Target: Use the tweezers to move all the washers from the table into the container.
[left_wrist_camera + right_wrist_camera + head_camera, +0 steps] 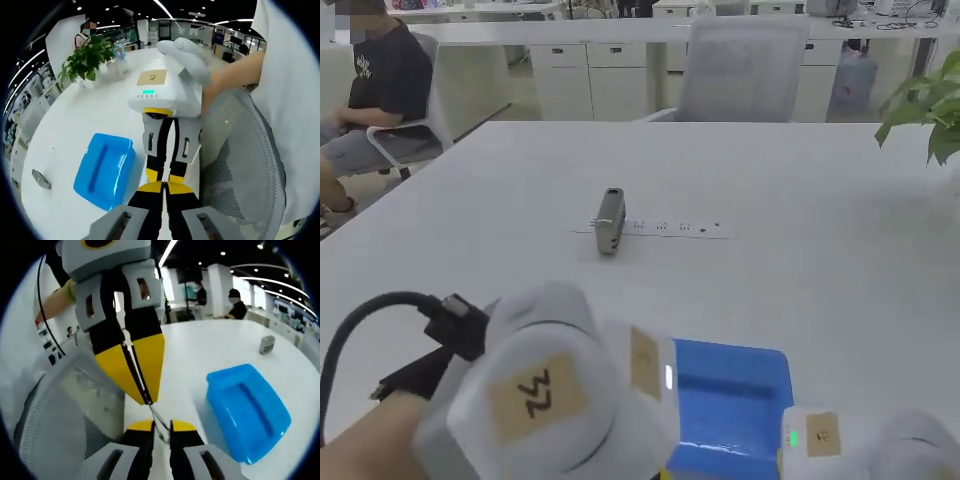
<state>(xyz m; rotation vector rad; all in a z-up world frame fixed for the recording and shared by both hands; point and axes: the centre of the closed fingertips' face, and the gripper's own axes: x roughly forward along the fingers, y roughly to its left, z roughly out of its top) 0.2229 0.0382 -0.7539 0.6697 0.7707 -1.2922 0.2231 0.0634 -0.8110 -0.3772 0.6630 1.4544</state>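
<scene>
Head view: blue container [740, 385] half hidden behind the two grippers' white bodies; washers [670, 228] only specks mid-table, well apart from it | right gripper view: container's inside reads plain blue | left gripper [143, 392] clamped on tweezers [156, 420] | right gripper [162, 429] jaws nearly together around their tip, I can't tell whether gripping

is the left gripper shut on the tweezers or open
Shut on them: in the right gripper view the left gripper has its yellow jaws closed around the thin tweezers.
</scene>
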